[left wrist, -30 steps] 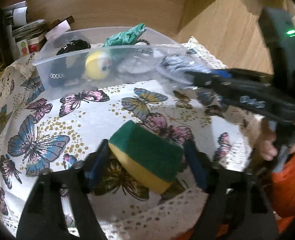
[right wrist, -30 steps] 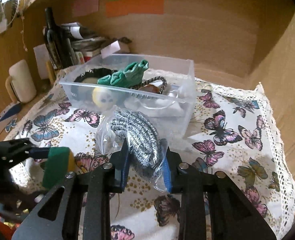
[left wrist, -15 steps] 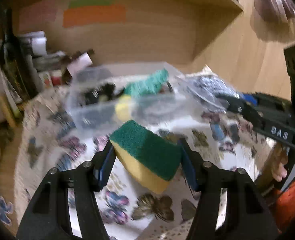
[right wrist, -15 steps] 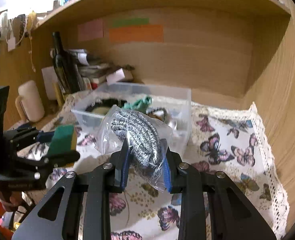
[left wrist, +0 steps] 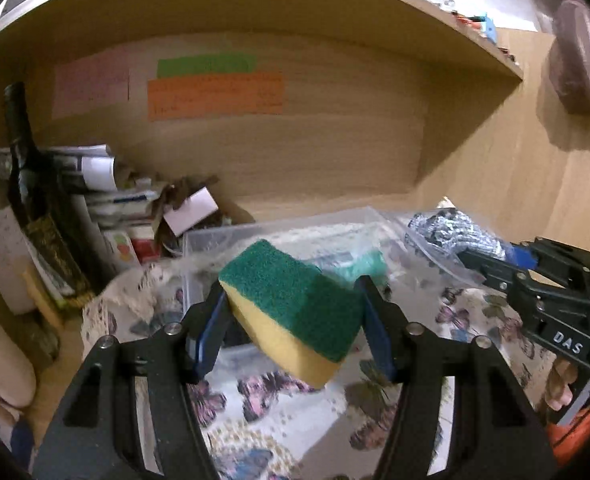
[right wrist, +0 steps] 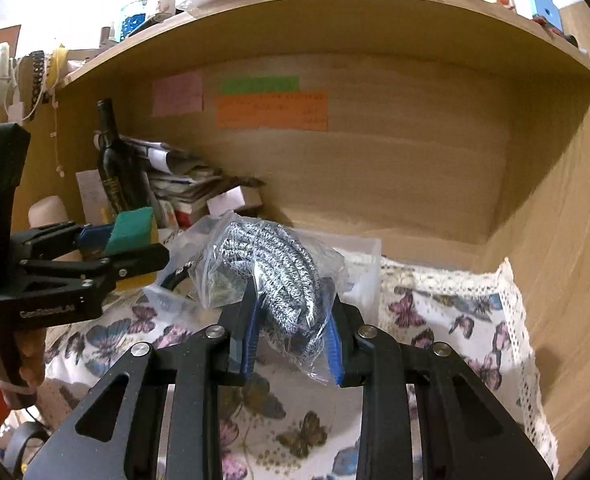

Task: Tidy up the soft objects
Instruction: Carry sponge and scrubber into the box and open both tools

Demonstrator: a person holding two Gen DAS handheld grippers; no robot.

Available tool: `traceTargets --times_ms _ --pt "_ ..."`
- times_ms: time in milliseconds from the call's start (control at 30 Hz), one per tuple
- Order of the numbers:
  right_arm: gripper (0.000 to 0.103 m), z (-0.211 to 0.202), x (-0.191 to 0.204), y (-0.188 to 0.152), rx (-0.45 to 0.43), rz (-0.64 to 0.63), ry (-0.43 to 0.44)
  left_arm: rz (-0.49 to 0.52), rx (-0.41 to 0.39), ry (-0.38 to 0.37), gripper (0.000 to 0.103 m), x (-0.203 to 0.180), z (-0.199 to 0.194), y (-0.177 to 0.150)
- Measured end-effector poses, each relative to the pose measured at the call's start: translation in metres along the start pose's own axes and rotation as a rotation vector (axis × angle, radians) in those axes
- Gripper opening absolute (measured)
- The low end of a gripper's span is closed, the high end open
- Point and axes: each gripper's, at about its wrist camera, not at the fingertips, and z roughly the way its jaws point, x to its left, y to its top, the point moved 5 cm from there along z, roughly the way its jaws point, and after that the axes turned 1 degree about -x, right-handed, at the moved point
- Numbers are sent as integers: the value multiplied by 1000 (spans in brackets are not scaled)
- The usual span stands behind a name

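Observation:
My left gripper (left wrist: 295,320) is shut on a green and yellow sponge (left wrist: 295,304) and holds it in the air above the butterfly tablecloth (left wrist: 287,416). My right gripper (right wrist: 291,328) is shut on a clear plastic bag of grey-white cord (right wrist: 271,268), also lifted. The clear plastic bin (left wrist: 215,240) lies behind both, partly hidden by the sponge and the bag; a teal cloth (left wrist: 367,264) shows inside it. The sponge also shows in the right wrist view (right wrist: 129,226), and the bag in the left wrist view (left wrist: 451,236).
A dark wine bottle (right wrist: 113,168) and a stack of papers and boxes (right wrist: 183,188) stand at the back left of the wooden alcove. Coloured notes (right wrist: 271,108) are stuck on the back wall. A wooden side wall (right wrist: 555,240) closes the right.
Both grippers have risen and tilted up with their loads. The bin and tablecloth have dropped lower in both views, and the alcove's back wall and top shelf now fill them.

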Motion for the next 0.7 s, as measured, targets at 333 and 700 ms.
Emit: traceTargets --times_ms 333,700 --pt "25 53 -5 -4 87 0 -11 -14 94 16 61 12 57 -7" --pt "29 98 -12 -29 217 6 -39 -24 212 -10 65 14 95 -31"
